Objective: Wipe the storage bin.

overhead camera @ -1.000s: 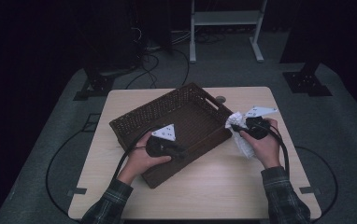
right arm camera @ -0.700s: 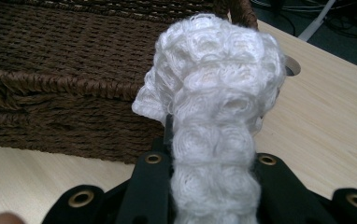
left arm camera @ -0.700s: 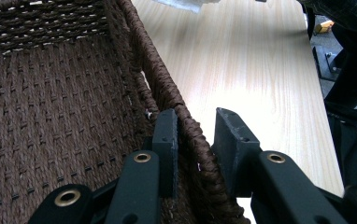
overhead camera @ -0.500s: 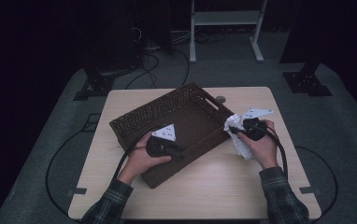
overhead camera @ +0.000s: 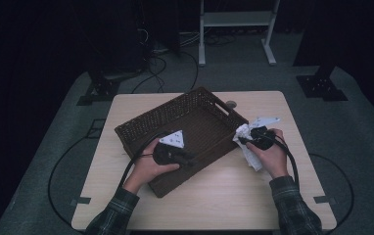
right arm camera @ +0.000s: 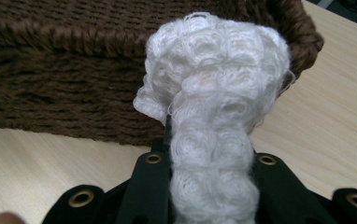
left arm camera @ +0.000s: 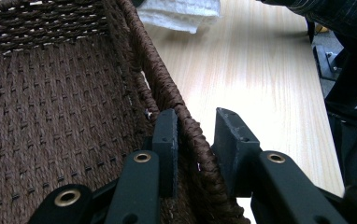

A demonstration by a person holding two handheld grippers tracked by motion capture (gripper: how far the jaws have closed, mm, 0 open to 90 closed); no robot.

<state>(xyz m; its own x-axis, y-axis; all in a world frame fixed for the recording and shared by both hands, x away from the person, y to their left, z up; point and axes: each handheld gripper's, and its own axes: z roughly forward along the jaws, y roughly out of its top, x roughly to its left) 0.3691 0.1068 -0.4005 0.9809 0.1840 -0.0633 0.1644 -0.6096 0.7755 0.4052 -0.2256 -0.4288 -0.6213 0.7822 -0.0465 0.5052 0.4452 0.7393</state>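
Cloth [right arm camera: 214,121] (terry loops) — right tongs [right arm camera: 209,163]

Pale wooden table [overhead camera: 234,196], square, standing on grey floor [overhead camera: 366,147]. Carries a dark woven basket [overhead camera: 141,128], set askew left of centre, long axis from 7 toward 1 o'clock.

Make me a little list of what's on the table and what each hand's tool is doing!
table: light wood
basket: brown woven basket, nothing seen inside it
cloth: white crumpled cloth, by the basket's right end
left tool: left tool, jaws either side of the basket's near rim
right tool: right tool, shut on the cloth, just outside the basket
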